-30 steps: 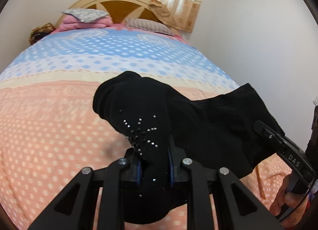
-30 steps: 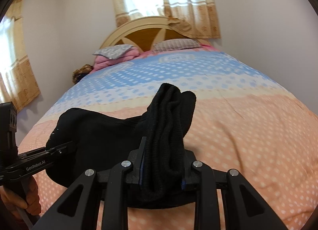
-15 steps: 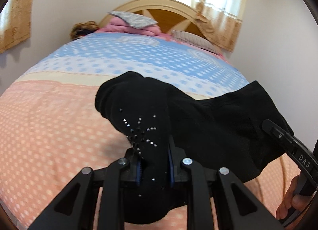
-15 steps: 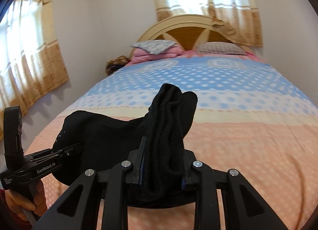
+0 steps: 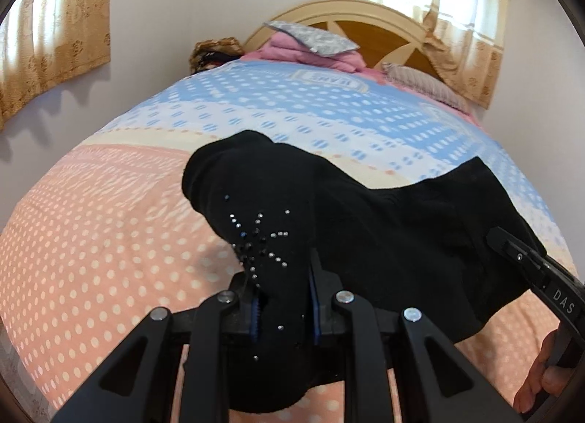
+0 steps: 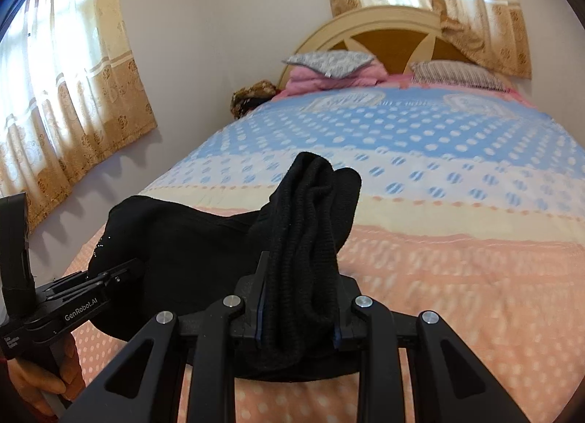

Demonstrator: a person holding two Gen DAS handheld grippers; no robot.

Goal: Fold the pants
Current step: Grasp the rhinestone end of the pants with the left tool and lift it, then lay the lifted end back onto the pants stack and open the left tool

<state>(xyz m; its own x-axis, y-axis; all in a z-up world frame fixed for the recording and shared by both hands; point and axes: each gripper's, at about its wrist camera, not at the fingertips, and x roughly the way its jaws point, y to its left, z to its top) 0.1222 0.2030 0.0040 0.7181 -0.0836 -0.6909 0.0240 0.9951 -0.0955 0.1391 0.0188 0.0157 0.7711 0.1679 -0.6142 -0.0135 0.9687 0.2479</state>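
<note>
— Over the bed's (image 5: 91, 240) pink end, what's up?
— One pair of black pants (image 5: 384, 240) hangs between two grippers. Left gripper (image 5: 283, 298) pinches one bunch, right gripper (image 6: 298, 306) pinches another.

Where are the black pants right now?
The black pants hang above the pink end of the bedspread, stretched between the left gripper and right gripper, whose jaws clamp them.

I am holding the pants (image 5: 384, 232) stretched between my left gripper (image 5: 283, 298) and right gripper (image 6: 298, 309), above the bed (image 6: 457, 276), pillows (image 6: 457, 75) lying beyond.
</note>
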